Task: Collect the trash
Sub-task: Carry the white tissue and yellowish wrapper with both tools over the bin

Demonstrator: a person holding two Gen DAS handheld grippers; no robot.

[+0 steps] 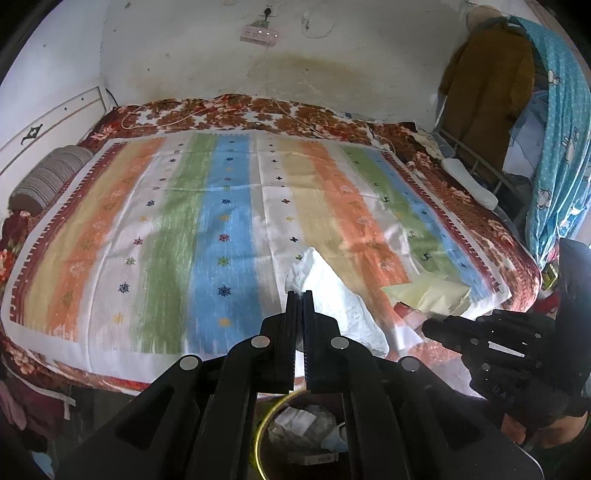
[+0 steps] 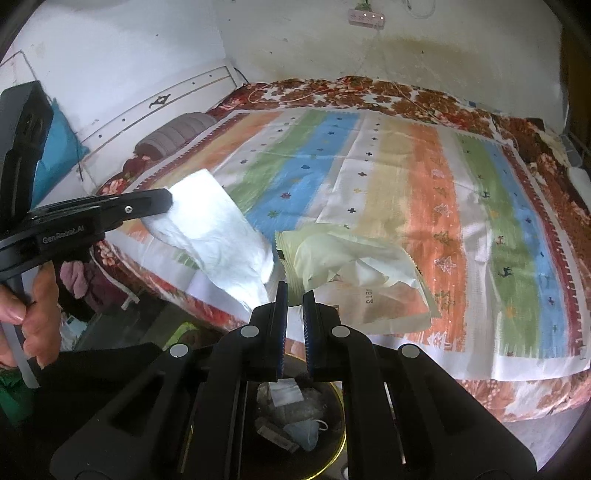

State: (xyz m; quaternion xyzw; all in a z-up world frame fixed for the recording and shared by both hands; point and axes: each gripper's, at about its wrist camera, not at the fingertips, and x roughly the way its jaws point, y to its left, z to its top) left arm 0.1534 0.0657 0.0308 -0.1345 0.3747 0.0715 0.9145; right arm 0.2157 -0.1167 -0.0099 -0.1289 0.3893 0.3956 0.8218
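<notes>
My left gripper [image 1: 300, 292] is shut on a crumpled white paper towel [image 1: 332, 295] and holds it up over the near edge of the bed; it also shows in the right wrist view [image 2: 218, 236], pinched by the left gripper's fingers [image 2: 159, 201]. My right gripper [image 2: 295, 291] has its jaws a small gap apart on the edge of a pale yellow wrapper [image 2: 347, 258] that lies on the striped cloth; the wrapper also shows in the left wrist view [image 1: 428, 295]. A round bin with a yellow rim [image 2: 341, 439] holding trash stands on the floor below both grippers.
A striped cloth [image 1: 184, 221] covers a bed with a red floral blanket [image 1: 258, 110]. A striped pillow [image 1: 48, 177] lies at the left by the white headboard. Clothes hang at the right [image 1: 554, 147]. A power strip [image 1: 258, 35] is on the wall.
</notes>
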